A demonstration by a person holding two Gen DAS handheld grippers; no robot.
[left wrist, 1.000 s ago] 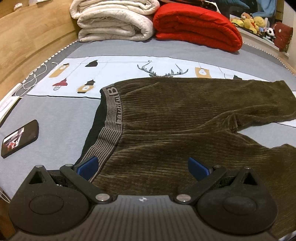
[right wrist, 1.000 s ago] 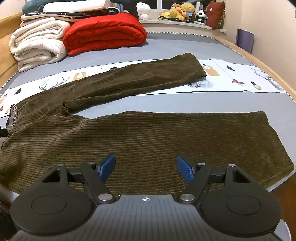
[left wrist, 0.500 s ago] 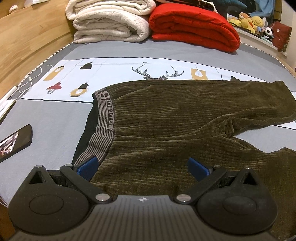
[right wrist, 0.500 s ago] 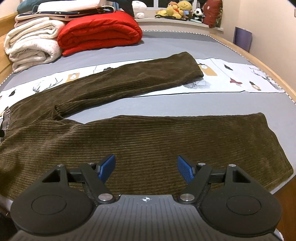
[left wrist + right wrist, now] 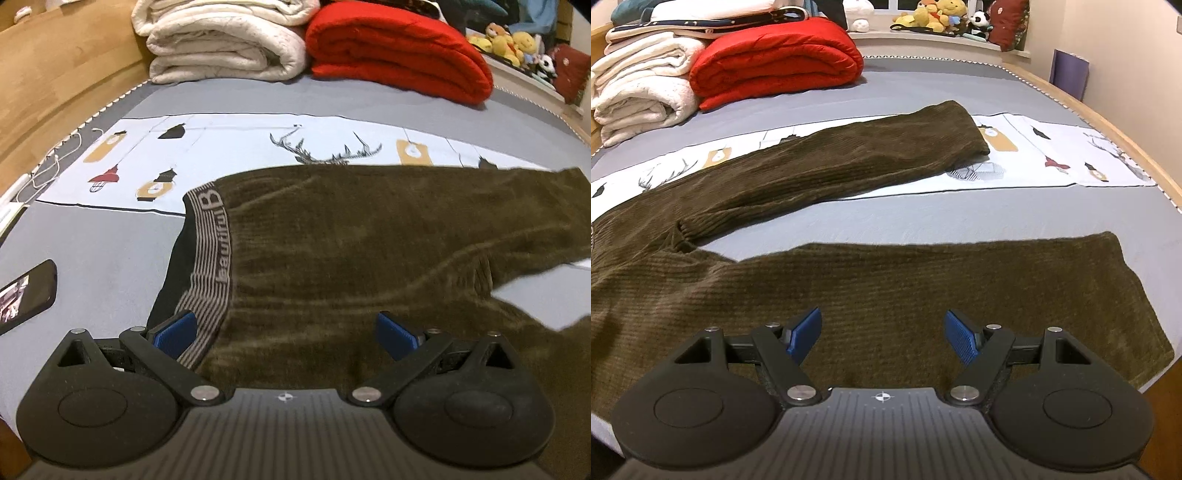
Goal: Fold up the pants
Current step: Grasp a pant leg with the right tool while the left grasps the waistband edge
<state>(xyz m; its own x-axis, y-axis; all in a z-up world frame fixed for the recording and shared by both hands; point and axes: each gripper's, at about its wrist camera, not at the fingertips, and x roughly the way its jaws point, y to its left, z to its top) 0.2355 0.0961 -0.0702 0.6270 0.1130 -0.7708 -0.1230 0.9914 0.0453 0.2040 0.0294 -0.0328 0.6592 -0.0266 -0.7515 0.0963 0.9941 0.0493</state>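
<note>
Left gripper (image 5: 284,330): jaws spread wide, nothing between the blue pads (image 5: 173,330). It hangs over the near waist end of the pants; the left pad sits over the striped waistband (image 5: 212,254), the right pad over the brown fabric. Contact with the cloth: cannot tell.

Right gripper (image 5: 882,334): jaws spread, empty, blue pads (image 5: 805,330) over the near pant leg (image 5: 923,280), about midway along it. Contact: cannot tell.

Pants (image 5: 369,240): dark olive-brown corduroy, lying flat and unfolded on the grey bed sheet (image 5: 923,218). Waistband is grey-and-black striped with the printed word "beautiful" running along it. The legs are splayed in a V: the near leg runs along the near bed edge, its cuff at the right; the far leg (image 5: 831,166) angles away and lies partly on a white printed cloth (image 5: 240,140) with lantern and antler motifs.

Left of the waistband, on the sheet: a phone (image 5: 26,295), screen lit, apart from the pants.

Far end of bed: a folded white blanket (image 5: 221,48) and a folded red quilt (image 5: 399,48), side by side. Beyond them, plush toys (image 5: 938,18) on a window ledge.
</note>
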